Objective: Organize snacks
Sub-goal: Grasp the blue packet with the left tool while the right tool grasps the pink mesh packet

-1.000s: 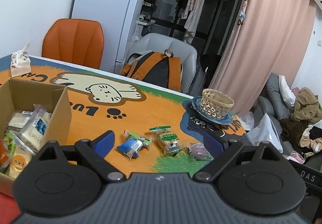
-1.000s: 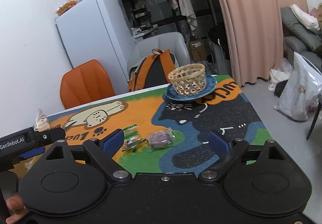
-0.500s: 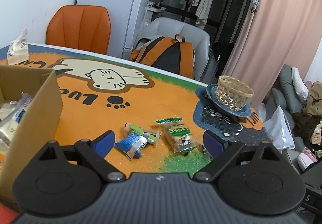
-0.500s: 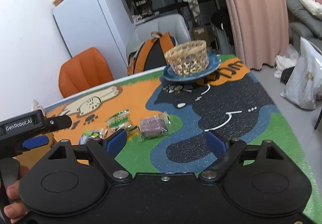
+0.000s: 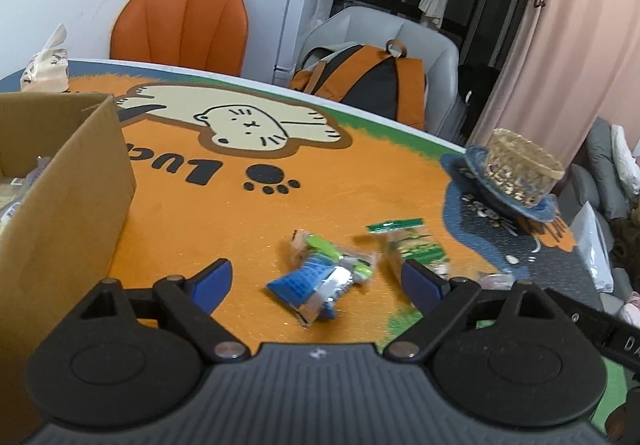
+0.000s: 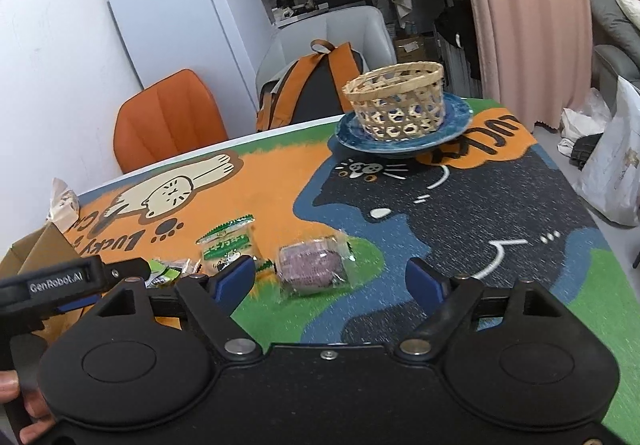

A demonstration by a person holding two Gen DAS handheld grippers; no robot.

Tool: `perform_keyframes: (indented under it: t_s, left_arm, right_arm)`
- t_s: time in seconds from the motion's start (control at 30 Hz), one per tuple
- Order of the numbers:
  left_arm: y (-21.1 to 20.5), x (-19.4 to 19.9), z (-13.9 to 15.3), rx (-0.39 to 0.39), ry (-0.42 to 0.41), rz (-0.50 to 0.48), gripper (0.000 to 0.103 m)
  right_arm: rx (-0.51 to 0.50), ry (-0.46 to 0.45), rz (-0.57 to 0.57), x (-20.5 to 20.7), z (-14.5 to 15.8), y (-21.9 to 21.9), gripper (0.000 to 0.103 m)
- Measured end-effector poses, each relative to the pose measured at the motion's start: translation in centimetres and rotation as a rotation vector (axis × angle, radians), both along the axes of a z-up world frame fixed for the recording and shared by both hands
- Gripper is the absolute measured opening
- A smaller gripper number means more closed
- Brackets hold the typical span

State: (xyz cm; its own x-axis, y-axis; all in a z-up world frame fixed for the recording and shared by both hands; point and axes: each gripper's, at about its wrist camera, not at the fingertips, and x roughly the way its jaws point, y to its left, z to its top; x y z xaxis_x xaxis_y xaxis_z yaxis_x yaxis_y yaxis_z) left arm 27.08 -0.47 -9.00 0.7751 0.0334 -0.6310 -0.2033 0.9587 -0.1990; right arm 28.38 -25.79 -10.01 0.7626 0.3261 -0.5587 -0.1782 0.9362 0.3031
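Observation:
My left gripper [image 5: 316, 279] is open and empty, low over the orange mat, with a blue-wrapped snack [image 5: 316, 285] between its fingers and a green-wrapped snack [image 5: 332, 249] just beyond. A green and white snack packet [image 5: 412, 243] lies by the right finger. My right gripper [image 6: 330, 277] is open and empty, just short of a purple snack [image 6: 314, 261]. The green and white packet [image 6: 230, 241] lies left of the purple snack. The cardboard box [image 5: 68, 181] with snacks inside stands at the left.
A woven basket [image 6: 398, 101] sits on a blue plate [image 6: 456, 115] at the table's far right. A tissue pack [image 5: 44, 65] stands behind the box. An orange chair [image 5: 180, 29] and a grey chair with a backpack [image 5: 364, 77] stand beyond the table's far edge.
Both grippers moved forward and down toward the loose snacks. The box slid to the left edge of the left wrist view. The purple snack now lies nearer the right gripper's fingers.

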Motion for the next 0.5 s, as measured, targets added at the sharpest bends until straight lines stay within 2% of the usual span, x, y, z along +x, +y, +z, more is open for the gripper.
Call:
perform_keyframes:
  t_s: [0.1,0.3,0.43,0.5]
  left_arm:
    - [0.3,0.5,-0.6,0.005,0.011,0.011,0.09]
    - [0.4,1.6,-1.5,0.014,0.027,0.01,0.079]
    - [0.0,2.1,-2.1,0.022,0.032,-0.007,0.072]
    - [-0.2,2.1,-2.3,0.051,0.024,-0.008,0.069]
  right_arm:
    - [-0.012,0.01,0.013,1.0,-0.4,0.7,0.082]
    - [-0.028,0.032,0.022,2.5,-1.3,1.6,0.077]
    - [-0.037,0.049,0.028,3.1,-2.1,2.0,0.07]
    - [-0.047,0.043,0.03,3.1,-2.4,2.2,0.067]
